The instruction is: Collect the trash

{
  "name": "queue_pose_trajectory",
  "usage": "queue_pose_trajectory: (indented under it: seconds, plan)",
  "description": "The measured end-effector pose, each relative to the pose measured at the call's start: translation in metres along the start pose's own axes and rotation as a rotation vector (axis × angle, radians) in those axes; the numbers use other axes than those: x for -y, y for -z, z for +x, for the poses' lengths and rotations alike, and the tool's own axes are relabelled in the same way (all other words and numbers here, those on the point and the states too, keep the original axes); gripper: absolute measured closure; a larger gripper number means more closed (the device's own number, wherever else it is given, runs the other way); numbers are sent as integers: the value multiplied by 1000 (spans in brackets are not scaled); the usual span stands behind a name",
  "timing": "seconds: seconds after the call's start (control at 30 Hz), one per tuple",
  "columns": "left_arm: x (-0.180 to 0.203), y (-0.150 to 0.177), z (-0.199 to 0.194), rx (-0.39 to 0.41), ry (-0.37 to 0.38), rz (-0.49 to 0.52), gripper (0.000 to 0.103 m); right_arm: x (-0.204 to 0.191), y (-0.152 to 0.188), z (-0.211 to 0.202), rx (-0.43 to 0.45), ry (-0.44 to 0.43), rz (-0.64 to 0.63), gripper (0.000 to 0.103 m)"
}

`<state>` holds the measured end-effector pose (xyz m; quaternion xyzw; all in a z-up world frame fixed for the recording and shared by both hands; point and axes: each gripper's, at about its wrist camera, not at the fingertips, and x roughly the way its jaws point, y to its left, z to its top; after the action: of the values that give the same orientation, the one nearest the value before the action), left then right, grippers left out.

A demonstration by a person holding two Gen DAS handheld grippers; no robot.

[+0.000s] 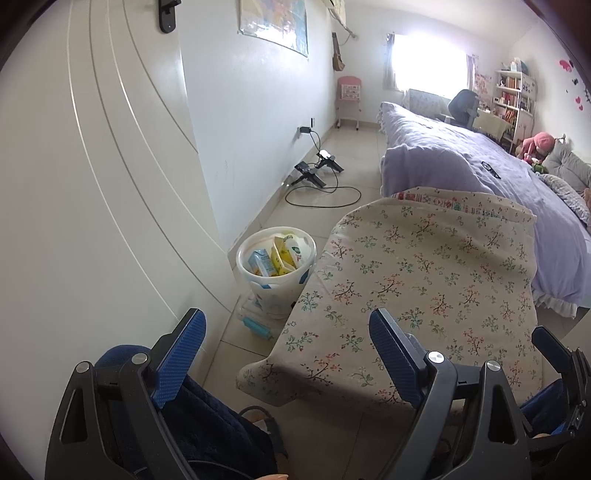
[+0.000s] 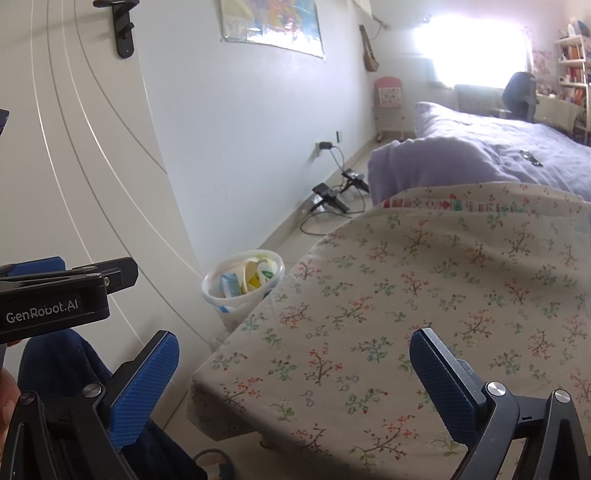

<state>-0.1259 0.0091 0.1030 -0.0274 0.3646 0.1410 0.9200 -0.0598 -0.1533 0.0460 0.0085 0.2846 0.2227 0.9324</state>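
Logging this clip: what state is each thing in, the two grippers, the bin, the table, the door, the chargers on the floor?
Left gripper: jaws open, empty.
Right gripper: jaws open, empty.
White plastic waste bin: upright on the floor, holding cartons and wrappers up to near its rim.
Floral-cloth-covered table: top bare of trash.
White panelled door: shut.
Black devices on the floor: cabled to the wall socket.

A: State walls and floor.
B: White wall [image 1: 251, 122] with a poster [image 1: 275, 22]; pale tiled floor [image 1: 354, 162]; white door [image 1: 92, 184] at left.
A: Furniture?
B: Bed [image 1: 461, 155] with purple cover; floral-covered bench [image 1: 424, 280] before it; bookshelf [image 1: 515, 96] in the far corner.
A: Light source?
B: Bright window [image 1: 428, 59] in the far wall.
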Motion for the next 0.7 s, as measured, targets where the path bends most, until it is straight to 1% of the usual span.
queue_pose_trajectory:
  seconds: [0.33,0.7]
  plan:
    - [0,1,9,-18,6,-2,11,0,0,1,0,-9,-6,0]
    - [1,3,15,-24,-15,-1,11,4,1,2,-9,-28,10,0]
